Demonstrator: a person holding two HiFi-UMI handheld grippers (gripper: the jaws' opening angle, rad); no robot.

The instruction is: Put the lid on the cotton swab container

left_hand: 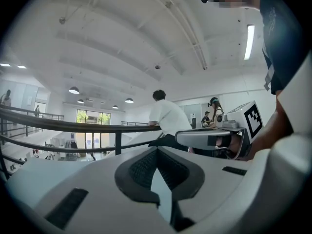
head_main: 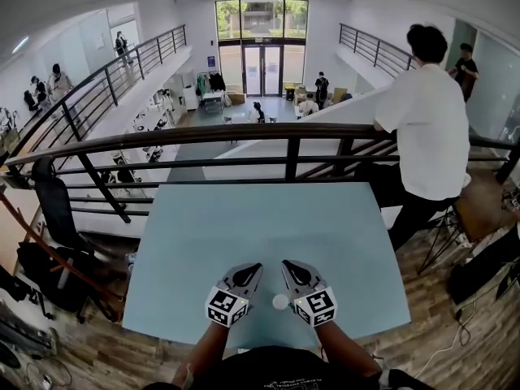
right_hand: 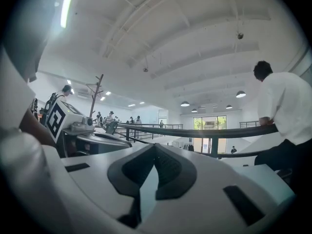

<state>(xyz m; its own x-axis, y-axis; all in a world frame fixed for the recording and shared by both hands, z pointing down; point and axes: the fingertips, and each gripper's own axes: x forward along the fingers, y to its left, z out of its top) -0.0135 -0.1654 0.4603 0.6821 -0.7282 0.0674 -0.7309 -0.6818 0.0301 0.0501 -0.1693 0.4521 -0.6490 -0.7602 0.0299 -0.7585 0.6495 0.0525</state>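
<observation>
Head view: left gripper (head_main: 253,267) and right gripper (head_main: 287,265) clenched empty, flanking the container (head_main: 280,301); it looks capped, task likely done

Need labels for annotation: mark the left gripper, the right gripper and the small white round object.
left gripper (head_main: 253,268): head view, midway between its fingertips.
right gripper (head_main: 288,265): head view, midway between its fingertips.
small white round object (head_main: 280,301): head view, its top.
</observation>
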